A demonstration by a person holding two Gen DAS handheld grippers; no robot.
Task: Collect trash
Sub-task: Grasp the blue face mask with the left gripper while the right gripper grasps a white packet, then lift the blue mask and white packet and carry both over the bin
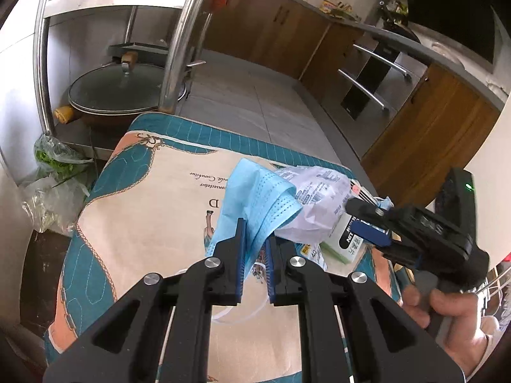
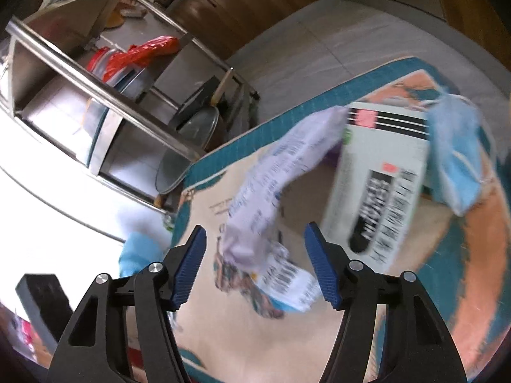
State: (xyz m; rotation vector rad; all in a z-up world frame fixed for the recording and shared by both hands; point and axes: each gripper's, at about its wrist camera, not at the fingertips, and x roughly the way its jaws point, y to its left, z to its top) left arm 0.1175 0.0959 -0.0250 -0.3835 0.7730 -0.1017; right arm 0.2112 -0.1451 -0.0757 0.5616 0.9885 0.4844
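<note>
A blue face mask point(image 1: 252, 191) hangs from my left gripper point(image 1: 255, 233), which is shut on its lower folds above the patterned cloth point(image 1: 143, 210). Just right of it lie a crumpled white printed wrapper point(image 1: 316, 204) and a green-and-white box point(image 1: 345, 242). My right gripper point(image 1: 364, 220) reaches in over the box, held by a hand point(image 1: 447, 312). In the right wrist view my right gripper point(image 2: 255, 228) stands open with the wrapper point(image 2: 265, 191) lying between its fingers, the pads clear of it. The box point(image 2: 383, 175) and a second blue mask point(image 2: 456, 153) lie beyond, blurred.
A steel rack point(image 1: 179, 48) with a lidded pan point(image 1: 118, 92) stands past the cloth's far edge. Plastic bags of greens point(image 1: 54, 166) sit on the floor at left. Grey floor tiles point(image 1: 255, 95) and wooden cabinets point(image 1: 415, 134) lie behind.
</note>
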